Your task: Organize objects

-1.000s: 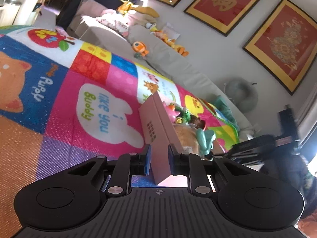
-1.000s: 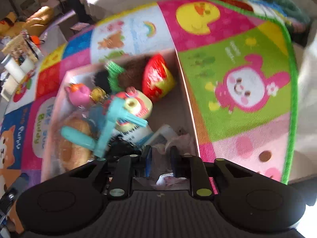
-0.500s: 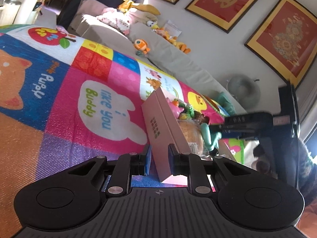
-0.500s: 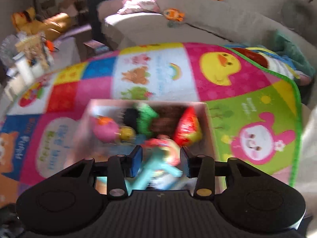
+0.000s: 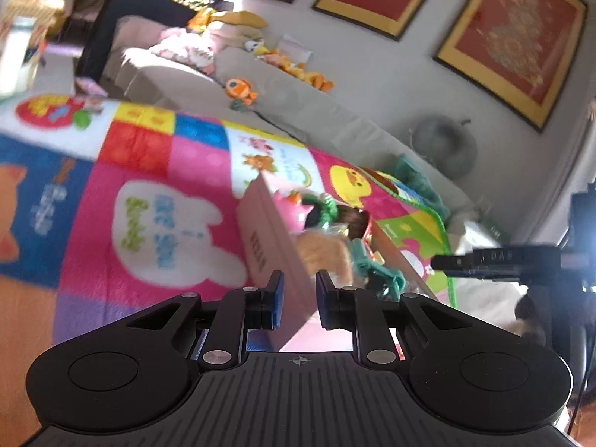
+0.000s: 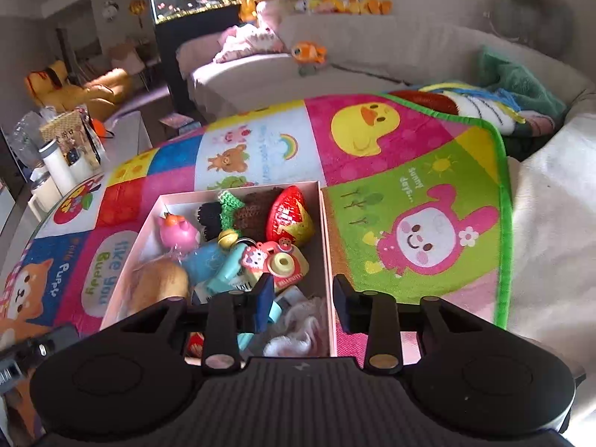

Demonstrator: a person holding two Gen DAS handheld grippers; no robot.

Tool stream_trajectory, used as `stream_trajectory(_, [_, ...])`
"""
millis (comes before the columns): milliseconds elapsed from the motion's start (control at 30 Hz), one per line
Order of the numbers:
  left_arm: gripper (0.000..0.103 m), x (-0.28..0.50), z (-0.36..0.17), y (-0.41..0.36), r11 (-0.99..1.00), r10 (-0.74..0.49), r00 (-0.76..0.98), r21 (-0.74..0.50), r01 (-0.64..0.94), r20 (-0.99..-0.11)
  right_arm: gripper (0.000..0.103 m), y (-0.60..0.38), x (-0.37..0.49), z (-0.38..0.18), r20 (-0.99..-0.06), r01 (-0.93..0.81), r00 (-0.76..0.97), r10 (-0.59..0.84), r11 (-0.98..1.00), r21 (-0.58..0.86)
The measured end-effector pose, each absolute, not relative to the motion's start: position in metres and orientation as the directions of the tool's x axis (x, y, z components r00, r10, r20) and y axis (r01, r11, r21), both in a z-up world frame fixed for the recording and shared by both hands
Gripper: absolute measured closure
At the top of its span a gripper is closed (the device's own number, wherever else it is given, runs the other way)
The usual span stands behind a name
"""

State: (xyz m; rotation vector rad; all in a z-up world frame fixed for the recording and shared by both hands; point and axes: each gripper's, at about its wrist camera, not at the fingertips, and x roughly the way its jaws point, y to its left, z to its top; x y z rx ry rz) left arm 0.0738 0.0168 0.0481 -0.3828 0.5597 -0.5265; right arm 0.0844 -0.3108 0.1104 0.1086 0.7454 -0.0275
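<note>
The left wrist view is motion-blurred; lettering on the pink box (image 5: 260,238) cannot be read. The box's near end (image 6: 327,335) is hidden behind the right gripper (image 6: 301,301).

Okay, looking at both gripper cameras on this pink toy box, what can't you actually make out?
Left wrist view: the print on the pink box wall is motion-blurred, and that wall hides most toys.
Right wrist view: the box's near end sits behind the right gripper, whose jaws have just been closing with the box's side wall between them.

toys (image 6: 238,246) in box (image 6: 327,260), box on play mat (image 6: 372,171), sofa (image 6: 372,59) behind mat
</note>
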Motion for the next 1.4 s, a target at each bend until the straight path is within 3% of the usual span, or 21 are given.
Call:
stream_trajectory(133, [0.083, 0.088, 0.066, -0.010, 0.855, -0.506, 0.720, -0.382, 0.350, -0.474, 0.068, -0.320, 0.065, 0.099, -0.640, 0.047, 0.768, 0.008, 0.997, 0.068])
stream_trajectory(333, [0.083, 0.112, 0.060, -0.043, 0.914, -0.406, 0.669, -0.281, 0.293, -0.623, 0.068, -0.360, 0.056, 0.082, -0.621, 0.061, 0.778, 0.090, 0.974, 0.218])
stream_trajectory(500, [0.064, 0.126, 0.046, -0.055, 0.951, -0.309, 0.648, -0.203, 0.235, -0.696, 0.055, -0.382, 0.056, 0.069, -0.616, 0.078, 0.773, 0.151, 0.942, 0.328])
stream_trajectory(567, [0.052, 0.130, 0.044, -0.055, 0.958, -0.286, 0.644, -0.187, 0.219, -0.710, 0.055, -0.381, 0.053, 0.064, -0.610, 0.063, 0.775, 0.164, 0.941, 0.334])
stream_trajectory(667, [0.028, 0.134, 0.040, -0.051, 0.970, -0.243, 0.648, -0.164, 0.181, -0.722, 0.050, -0.376, 0.043, 0.059, -0.580, 0.013, 0.794, 0.183, 0.949, 0.316])
stream_trajectory(700, [0.024, 0.135, 0.039, -0.047, 0.972, -0.235, 0.646, -0.165, 0.168, -0.726, 0.042, -0.373, 0.040, 0.059, -0.572, -0.023, 0.794, 0.206, 0.950, 0.310])
stream_trajectory(767, [0.015, 0.137, 0.036, -0.041, 0.973, -0.231, 0.643, -0.180, 0.145, -0.731, 0.039, -0.366, 0.035, 0.056, -0.563, -0.096, 0.783, 0.264, 0.946, 0.310])
stream_trajectory(933, [0.013, 0.133, 0.036, -0.029, 0.976, -0.218, 0.660, -0.172, 0.135, -0.719, 0.038, -0.336, 0.037, 0.045, -0.600, -0.133, 0.772, 0.209, 0.976, 0.170])
stream_trajectory(1200, [0.007, 0.127, 0.034, 0.020, 0.987, -0.145, 0.728, -0.151, 0.057, -0.670, 0.037, -0.269, 0.056, 0.049, -0.598, -0.255, 0.758, 0.260, 0.962, 0.095])
stream_trajectory(1400, [0.003, 0.135, 0.029, 0.059, 0.979, -0.126, 0.750, -0.203, -0.011, -0.649, 0.037, -0.228, 0.079, 0.050, -0.600, -0.291, 0.750, 0.278, 0.953, 0.079])
